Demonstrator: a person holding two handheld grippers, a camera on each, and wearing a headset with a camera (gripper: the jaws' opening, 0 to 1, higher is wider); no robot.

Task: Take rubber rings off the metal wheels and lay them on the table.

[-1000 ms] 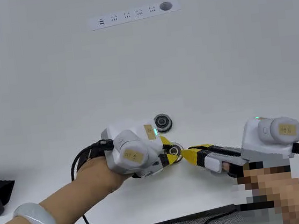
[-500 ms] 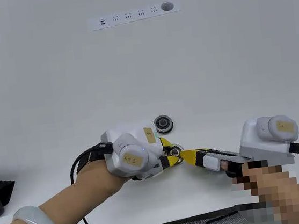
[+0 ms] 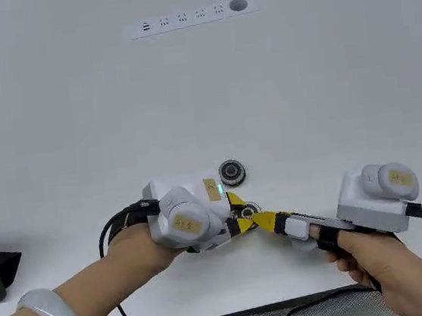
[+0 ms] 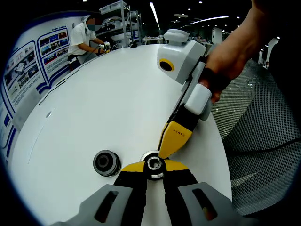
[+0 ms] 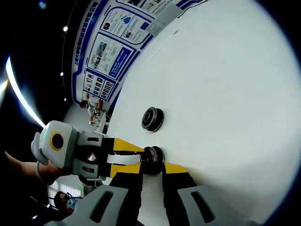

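My left hand-held gripper & right hand-held gripper both pinch one metal wheel, lower ctr of head view. 2nd wheel lies just above it on table.

Table: near wheel close to front edge, clamped from left by left gripper and from right by right gripper, jaw tips meeting on it. Far wheel lies on table just behind, apart from both. Power strip well behind, near far edge.
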